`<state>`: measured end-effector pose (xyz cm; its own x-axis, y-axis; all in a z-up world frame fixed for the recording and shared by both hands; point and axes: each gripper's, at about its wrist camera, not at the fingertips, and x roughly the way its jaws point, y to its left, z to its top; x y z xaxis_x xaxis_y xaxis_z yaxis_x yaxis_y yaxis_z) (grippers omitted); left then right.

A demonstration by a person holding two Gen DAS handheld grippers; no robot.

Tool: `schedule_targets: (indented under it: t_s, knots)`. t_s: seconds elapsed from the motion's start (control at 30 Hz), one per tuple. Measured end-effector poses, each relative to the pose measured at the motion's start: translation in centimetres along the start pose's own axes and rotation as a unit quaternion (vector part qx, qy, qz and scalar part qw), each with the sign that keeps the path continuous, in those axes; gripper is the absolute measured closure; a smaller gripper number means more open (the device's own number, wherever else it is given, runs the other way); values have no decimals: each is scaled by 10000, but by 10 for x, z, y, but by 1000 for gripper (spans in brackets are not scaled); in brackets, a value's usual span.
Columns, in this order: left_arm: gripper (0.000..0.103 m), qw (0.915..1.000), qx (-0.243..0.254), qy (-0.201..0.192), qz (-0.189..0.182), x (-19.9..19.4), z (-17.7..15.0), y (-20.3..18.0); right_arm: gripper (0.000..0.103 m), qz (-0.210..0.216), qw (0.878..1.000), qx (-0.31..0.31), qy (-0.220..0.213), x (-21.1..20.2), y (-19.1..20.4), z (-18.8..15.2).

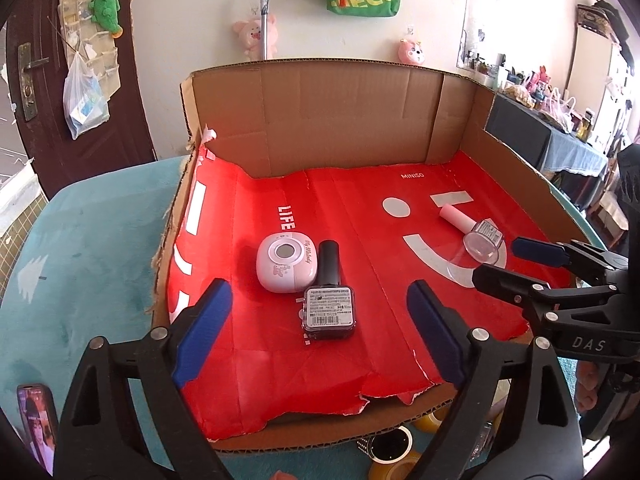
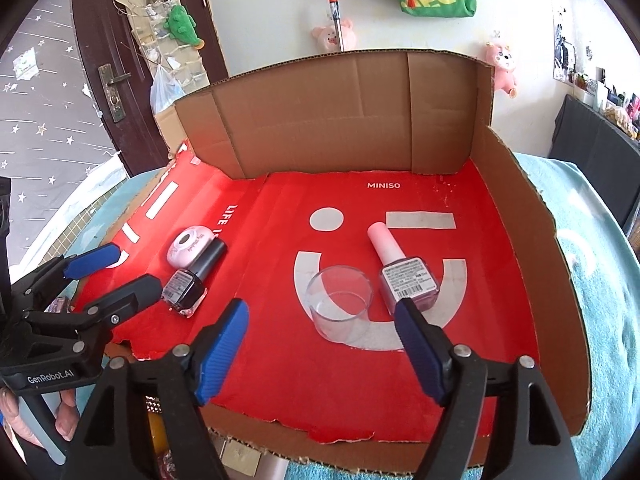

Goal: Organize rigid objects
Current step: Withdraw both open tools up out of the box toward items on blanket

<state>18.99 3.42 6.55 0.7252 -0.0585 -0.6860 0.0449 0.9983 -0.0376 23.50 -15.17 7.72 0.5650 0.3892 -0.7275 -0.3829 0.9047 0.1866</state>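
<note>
Far left, on the teal counter [image 1: 92, 224]: a phone [image 1: 36, 424] at the near edge, outside the cardboard tray [image 1: 328, 120]. Red paper liner [image 1: 360, 340] across the tray floor, torn along the near side.

Left gripper [image 1: 320, 336] hovering low over the tray's near-left part, jaws wide apart, nothing between them. Just ahead, framed by the two blue pads: a dark nail polish bottle [image 1: 329, 300] lying on its side, label up, black cap pointing toward the back wall. Touching its left flank, a small pink-white rounded case [image 1: 286, 264].

Toward the right half: a clear glass cup [image 2: 338, 300] tipped on its side, mouth toward the near edge. Just beside it, possibly touching, a pink nail polish bottle [image 2: 404, 276], also lying flat, pale cap aimed at the back. Right gripper [image 2: 322, 350] poised over this pair, jaws spread, holding nothing; right pad close to the pink bottle's base, contact not clear.

Progress, judged from the layout: four items already inside the tray, loosely in two pairs. Probably left to do: standing the bottles and cup upright or lining them up. Rolls of tape [image 1: 400, 464] below the tray's near edge, partly hidden; part of the task or not, unclear.
</note>
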Motion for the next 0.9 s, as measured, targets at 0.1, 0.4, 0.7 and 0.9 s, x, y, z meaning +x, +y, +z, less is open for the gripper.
schedule_targets:
  t_s: [0.1,0.4,0.7,0.9]
  knots:
    - [9,10000,6,-50,72,-3,-1,1,21,42,10000,17,-24,-2,0,-1]
    - [3,9996,2,-227,184,-14,-3,1,4,149,9996,128,-180,-15,0,-5]
    - [0,9989,-32,-381,258,-23,-6,0,0,114,9992,47,-387,-30,5,-11]
    - [0,9984,50,-488,277,-31,-10,-5,0,62,9986,-43,-531,-41,9,-16]
